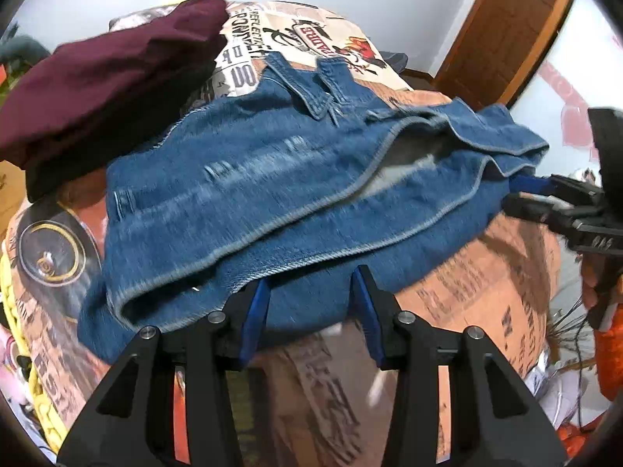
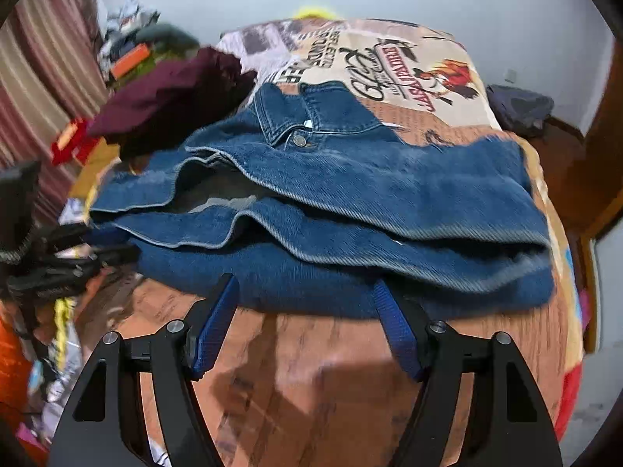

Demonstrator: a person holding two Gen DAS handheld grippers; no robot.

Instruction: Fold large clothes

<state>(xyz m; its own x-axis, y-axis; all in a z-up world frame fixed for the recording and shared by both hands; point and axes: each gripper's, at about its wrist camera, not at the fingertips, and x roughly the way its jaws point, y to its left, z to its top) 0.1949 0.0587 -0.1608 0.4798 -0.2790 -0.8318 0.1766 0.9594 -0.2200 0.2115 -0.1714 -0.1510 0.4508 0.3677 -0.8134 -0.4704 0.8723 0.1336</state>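
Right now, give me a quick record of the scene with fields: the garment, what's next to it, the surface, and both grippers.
garment: blue denim jacket, partly folded, collar away from the cameras
beside it: dark maroon folded garment, overlapping the jacket's far left corner
surface: printed orange and cream bedspread
left gripper: open, tips at the jacket's near hem, nothing pinched
right gripper: open wide, tips at the near edge, nothing pinched
fold stage: not finished, layers loose and gaping
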